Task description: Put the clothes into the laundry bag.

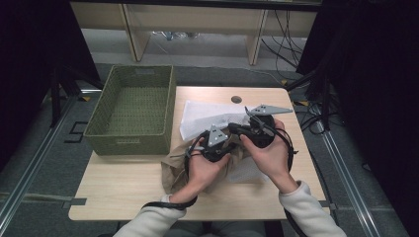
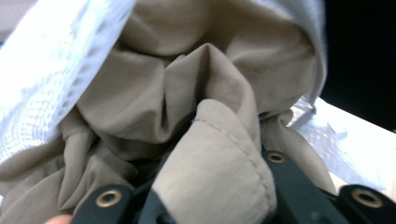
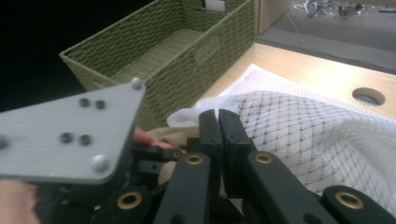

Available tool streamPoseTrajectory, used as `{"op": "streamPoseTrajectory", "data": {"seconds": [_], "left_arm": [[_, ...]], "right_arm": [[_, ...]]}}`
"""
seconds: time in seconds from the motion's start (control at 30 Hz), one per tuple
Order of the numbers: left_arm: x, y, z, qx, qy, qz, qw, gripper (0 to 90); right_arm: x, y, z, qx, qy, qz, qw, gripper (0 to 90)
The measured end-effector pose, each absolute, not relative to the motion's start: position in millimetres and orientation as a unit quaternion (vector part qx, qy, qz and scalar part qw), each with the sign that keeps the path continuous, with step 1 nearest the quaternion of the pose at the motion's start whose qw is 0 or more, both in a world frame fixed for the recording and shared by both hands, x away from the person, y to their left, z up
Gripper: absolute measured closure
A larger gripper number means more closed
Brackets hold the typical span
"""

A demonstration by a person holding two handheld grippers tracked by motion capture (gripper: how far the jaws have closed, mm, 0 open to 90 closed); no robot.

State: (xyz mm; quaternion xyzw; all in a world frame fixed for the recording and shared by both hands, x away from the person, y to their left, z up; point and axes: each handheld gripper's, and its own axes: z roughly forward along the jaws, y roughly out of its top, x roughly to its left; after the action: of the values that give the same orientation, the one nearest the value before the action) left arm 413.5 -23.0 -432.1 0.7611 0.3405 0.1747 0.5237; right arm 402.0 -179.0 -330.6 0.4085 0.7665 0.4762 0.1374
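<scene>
Khaki cloth [image 2: 210, 168] sits pinched in the left claw [image 1: 216, 148] while the right claw [image 3: 218, 116] clamps the white mesh bag [image 3: 299, 135] rim mid-desk [image 1: 123, 182], so, to my eye, stuffing goes best with that mouth held wide beside the basket [image 1: 133, 111].

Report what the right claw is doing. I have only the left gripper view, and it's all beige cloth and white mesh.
Observer: The right claw is shut on the rim of the mesh bag and holds it raised.
Operator: Tell me where a container stands.
Observer: A green woven basket sits at the left rear of the table, with nothing in it.
Operator: State how much cloth is outside the bag.
Observer: In the high view, a bunch of the beige cloth lies on the table by the left hand, outside the mesh.
</scene>
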Motion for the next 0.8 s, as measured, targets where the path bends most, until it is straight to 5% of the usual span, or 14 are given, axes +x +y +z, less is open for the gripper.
{"op": "streamPoseTrajectory", "data": {"seconds": [0.27, 0.8], "left_arm": [[441.0, -34.7, -471.7, 0.775, 0.359, 0.156, 0.496, 59.4], [400.2, -1.2, -437.5, 0.790, 0.302, 0.185, 0.501, 25.7]], "right_arm": [[419.5, -187.0, -348.6, 0.443, 0.768, 0.445, 0.126, 90.0], [420.5, -190.1, -349.5, 0.443, 0.768, 0.444, 0.130, 89.9]]}}
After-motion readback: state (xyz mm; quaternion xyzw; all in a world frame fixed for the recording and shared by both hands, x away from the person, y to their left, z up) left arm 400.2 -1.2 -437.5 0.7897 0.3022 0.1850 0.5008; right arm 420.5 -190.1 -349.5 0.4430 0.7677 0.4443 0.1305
